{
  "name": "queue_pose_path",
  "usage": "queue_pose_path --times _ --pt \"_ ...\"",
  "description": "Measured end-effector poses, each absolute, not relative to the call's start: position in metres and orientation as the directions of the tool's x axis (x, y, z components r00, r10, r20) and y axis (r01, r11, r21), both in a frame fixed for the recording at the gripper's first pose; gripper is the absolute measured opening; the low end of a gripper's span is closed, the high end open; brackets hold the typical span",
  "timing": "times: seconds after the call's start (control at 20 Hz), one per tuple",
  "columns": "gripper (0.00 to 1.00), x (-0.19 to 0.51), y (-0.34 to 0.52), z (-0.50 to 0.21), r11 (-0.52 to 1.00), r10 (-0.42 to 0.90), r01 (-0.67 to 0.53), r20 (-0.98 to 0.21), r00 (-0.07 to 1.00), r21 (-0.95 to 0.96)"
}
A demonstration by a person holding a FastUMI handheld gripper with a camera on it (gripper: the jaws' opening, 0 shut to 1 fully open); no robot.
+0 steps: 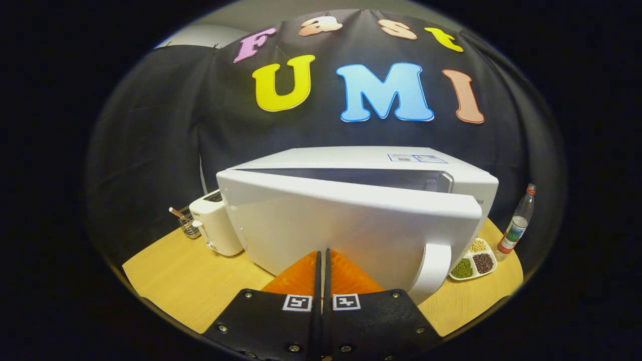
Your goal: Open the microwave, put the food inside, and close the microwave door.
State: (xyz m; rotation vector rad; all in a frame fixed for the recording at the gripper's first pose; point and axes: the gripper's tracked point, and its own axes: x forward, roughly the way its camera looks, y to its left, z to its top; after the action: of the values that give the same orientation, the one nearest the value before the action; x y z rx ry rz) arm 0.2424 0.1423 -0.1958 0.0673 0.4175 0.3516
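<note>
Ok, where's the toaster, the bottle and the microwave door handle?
toaster (216, 228): gripper view, on its front face.
bottle (517, 223): gripper view, mid-body by the label.
microwave door handle (432, 268): gripper view, middle of the handle.

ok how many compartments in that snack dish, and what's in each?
3 visible in the divided dish, right of the microwave door handle: green beans nearest, dark beans beside the bottle, pale beans behind. The door may hide more. Gripper fingers closed, at the door.
</note>
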Motion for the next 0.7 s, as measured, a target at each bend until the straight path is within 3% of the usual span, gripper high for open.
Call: queue_pose_path --times 0.7 --pt "0.01 0.28 0.136 -0.193 0.97 0.24 -0.238 -0.37 0.898 0.053"
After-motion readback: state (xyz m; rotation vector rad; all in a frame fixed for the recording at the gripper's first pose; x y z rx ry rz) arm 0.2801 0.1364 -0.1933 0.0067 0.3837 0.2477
